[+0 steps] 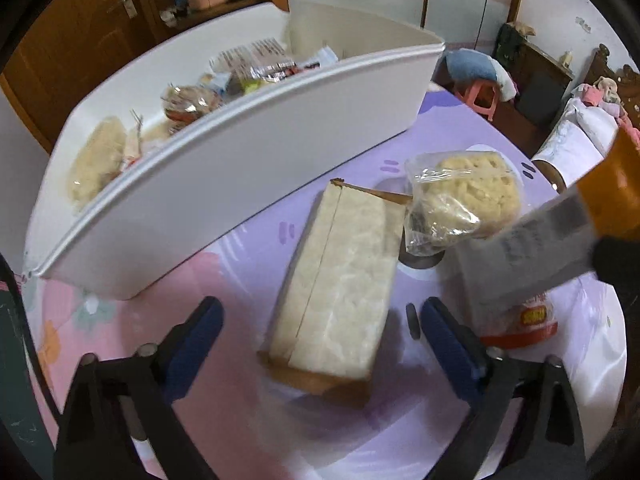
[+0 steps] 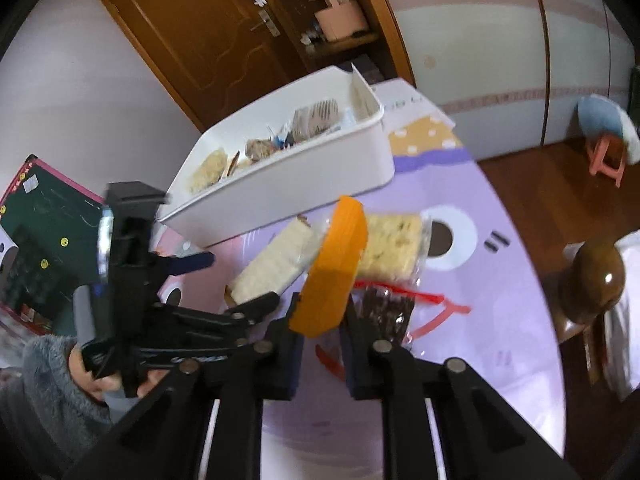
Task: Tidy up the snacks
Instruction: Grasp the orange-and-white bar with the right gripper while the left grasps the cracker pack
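We had two pickups under way at once: the right gripper (image 2: 320, 320) was pinching an orange-ended flat snack packet (image 2: 334, 268), lifted off the pastel cartoon-print surface (image 2: 500, 300), while the left gripper (image 1: 320, 332), its blue-padded jaws spread wide, hung over a long clear-wrapped pale rice-cake bar (image 1: 340, 280) lying on that surface, nothing yet between the pads. We judged the next move to be lowering the left gripper astride the bar and closing, then carrying both items over the near wall of the white rectangular plastic bin (image 1: 240, 168). That bin already held several snacks, among them a pale crumbly cake at one end and assorted small wrappers. A clear bag of pale crumbly snack (image 1: 464, 196) waited beside the bar.
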`<state>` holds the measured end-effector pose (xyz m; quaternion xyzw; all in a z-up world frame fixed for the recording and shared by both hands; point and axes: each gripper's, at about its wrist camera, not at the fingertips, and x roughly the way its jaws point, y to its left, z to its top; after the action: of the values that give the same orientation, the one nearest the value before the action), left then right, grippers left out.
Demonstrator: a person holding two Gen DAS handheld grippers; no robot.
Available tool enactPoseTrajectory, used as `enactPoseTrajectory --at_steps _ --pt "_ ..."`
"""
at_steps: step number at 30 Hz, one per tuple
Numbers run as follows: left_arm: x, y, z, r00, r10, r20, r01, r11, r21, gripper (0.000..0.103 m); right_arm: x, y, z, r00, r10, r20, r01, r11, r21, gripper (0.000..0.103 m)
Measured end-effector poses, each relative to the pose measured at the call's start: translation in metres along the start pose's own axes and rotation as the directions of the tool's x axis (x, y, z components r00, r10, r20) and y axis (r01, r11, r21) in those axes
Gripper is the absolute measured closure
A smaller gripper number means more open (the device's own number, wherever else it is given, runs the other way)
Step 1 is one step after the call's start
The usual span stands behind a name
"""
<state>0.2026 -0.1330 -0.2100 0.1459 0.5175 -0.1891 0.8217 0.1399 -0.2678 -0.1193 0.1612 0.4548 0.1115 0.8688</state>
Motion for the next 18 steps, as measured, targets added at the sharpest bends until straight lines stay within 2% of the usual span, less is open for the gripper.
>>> enactPoseTrajectory --at_steps 2,4,5,6,7,8,15,18 --pt "0.008 0.001 0.004 1.0 -0.001 -0.023 0.001 1.0 -0.011 0.013 -0.003 0.001 0.001 1.0 0.0 0.007 0.0 1.0 -0.003 0.087" --pt "0.017 0.001 0.007 0.999 -0.009 -0.048 0.008 1.0 -0.023 0.023 -0.003 0.004 0.002 1.0 0.002 0.009 -0.002 1.0 -0.005 0.087" --pt "0.02 0.004 0.007 0.998 -0.037 -0.049 0.035 0.998 -0.046 0.027 -0.002 0.005 0.003 1.0 0.005 0.008 -0.005 1.0 -0.007 0.087" --pt "0.02 0.005 0.008 0.998 -0.046 -0.049 0.043 0.997 -0.057 0.028 -0.003 0.005 0.002 1.0 0.006 0.008 -0.006 1.0 -0.008 0.087" --pt "0.02 0.005 0.008 0.998 -0.041 -0.044 0.039 0.998 -0.057 0.034 -0.003 0.005 0.003 1.0 0.006 0.008 -0.006 1.0 -0.009 0.087" --pt "0.019 0.005 0.009 0.999 -0.042 -0.035 0.04 0.998 -0.053 0.045 -0.003 0.005 0.003 1.0 0.007 0.008 -0.007 1.0 -0.009 0.087" --pt "0.014 -0.001 0.002 1.0 -0.017 0.003 0.017 0.997 -0.081 0.05 -0.007 0.006 0.002 1.0 0.016 0.015 -0.016 1.0 -0.018 0.087" --pt "0.005 0.003 -0.01 0.999 -0.04 0.011 0.041 0.99 -0.135 0.05 -0.007 0.009 0.003 1.0 0.02 0.019 -0.02 1.0 -0.023 0.087"
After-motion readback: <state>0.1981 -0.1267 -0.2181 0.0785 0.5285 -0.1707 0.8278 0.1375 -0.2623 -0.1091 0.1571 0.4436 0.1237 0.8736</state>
